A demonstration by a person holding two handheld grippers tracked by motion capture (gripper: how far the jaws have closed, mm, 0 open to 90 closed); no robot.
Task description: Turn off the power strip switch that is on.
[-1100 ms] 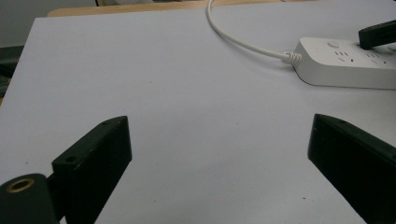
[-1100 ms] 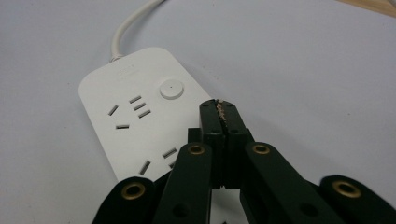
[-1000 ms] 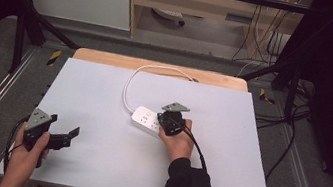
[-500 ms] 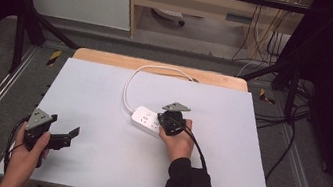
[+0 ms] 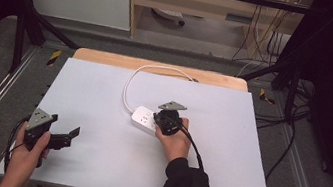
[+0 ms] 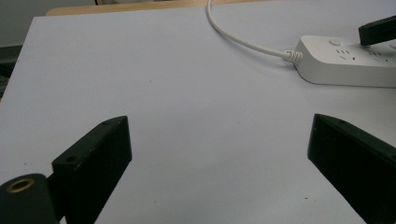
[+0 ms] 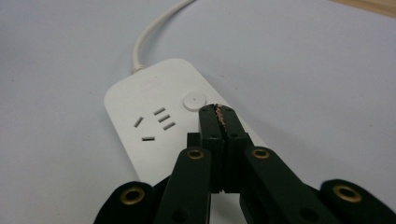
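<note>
One power strip: white power strip [image 5: 146,119] lies mid-table on the grey table cover [image 5: 104,89], round button [image 7: 194,101] facing up.
Right gripper: right gripper [image 7: 218,113], jaws pressed together on nothing, tips just beside the button, likely poised to press it.
Left gripper: left gripper [image 5: 69,135], jaws spread wide, waits well apart near the table's front left.
Cord: white cord [image 5: 131,80] loops toward the far edge; nothing blocks the button.

The right hand-held gripper [image 7: 218,112] has its two black jaws pressed together with nothing between them, the tips poised over a white power strip [image 7: 159,121], just beside its round button [image 7: 194,100]. The strip lies flat on the pale table [image 7: 56,70], and its white cord [image 7: 152,32] runs off toward the far edge.
</note>
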